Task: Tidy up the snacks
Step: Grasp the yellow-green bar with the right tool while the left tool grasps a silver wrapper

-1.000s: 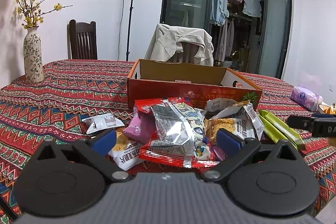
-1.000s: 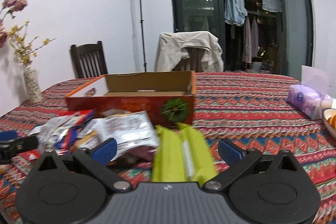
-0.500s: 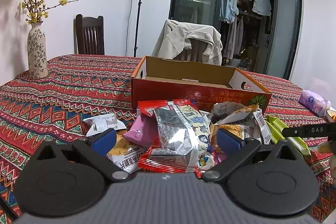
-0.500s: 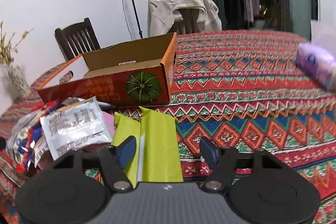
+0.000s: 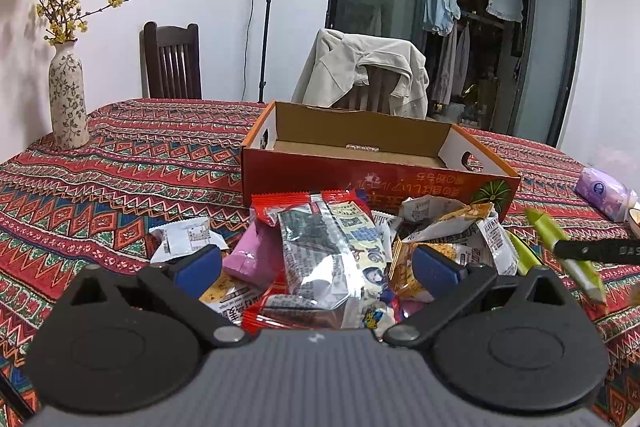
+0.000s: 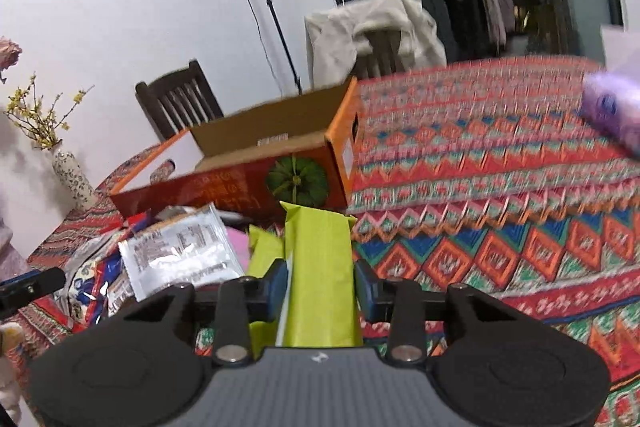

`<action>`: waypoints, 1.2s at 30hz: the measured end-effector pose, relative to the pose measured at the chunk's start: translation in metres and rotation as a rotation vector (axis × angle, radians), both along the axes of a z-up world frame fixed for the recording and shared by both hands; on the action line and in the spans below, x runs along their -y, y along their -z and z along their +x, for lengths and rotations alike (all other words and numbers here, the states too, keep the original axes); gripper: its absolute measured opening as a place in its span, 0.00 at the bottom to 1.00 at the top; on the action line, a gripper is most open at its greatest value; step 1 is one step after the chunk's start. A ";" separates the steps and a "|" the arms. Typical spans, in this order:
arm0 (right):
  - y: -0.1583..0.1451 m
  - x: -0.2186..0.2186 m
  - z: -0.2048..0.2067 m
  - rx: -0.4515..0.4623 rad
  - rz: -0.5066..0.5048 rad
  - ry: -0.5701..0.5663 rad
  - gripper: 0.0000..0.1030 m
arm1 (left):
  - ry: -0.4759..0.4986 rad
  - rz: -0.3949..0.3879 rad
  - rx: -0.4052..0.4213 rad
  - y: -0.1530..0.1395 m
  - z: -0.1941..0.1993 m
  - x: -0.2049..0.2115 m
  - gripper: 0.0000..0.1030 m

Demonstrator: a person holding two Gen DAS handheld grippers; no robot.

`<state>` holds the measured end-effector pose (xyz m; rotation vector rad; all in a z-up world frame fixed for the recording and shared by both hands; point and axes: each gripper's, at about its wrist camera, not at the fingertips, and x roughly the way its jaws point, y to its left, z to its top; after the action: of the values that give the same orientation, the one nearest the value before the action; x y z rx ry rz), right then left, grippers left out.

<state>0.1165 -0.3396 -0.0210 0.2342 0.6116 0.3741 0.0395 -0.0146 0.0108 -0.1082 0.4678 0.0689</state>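
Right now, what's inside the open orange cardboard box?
The orange cardboard box shows bare brown floor and walls with a small label on the floor, no snacks. Its near wall hides the front strip of the floor, so that part is unconfirmed.

the open orange cardboard box [image 5: 372, 173] has a matt brown paper inside and a printed, faintly glossy front. the silver-and-red foil snack packet [image 5: 320, 259] is shiny and crinkled. the lime-green snack pouch [image 6: 320, 267] looks smooth, matt plastic. the red patterned tablecloth [image 5: 120, 167] is woven cloth.
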 end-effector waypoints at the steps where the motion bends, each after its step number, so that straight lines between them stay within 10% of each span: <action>1: -0.003 -0.001 -0.003 0.024 -0.007 0.006 0.35 | -0.003 0.004 -0.003 -0.001 0.002 0.001 1.00; 17: -0.023 -0.030 -0.035 0.184 -0.048 -0.032 0.35 | -0.104 0.112 -0.094 0.005 0.044 0.021 1.00; 26: -0.023 -0.037 -0.038 0.181 -0.055 -0.034 0.34 | -0.047 0.052 -0.157 0.015 0.054 0.016 0.64; 36: -0.028 -0.039 -0.040 0.188 -0.070 -0.015 0.34 | -0.017 0.047 -0.125 0.011 0.046 0.011 0.58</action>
<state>0.0766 -0.3003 0.0073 0.1252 0.4404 0.3834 0.0852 -0.0255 -0.0003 -0.0624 0.5894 0.1040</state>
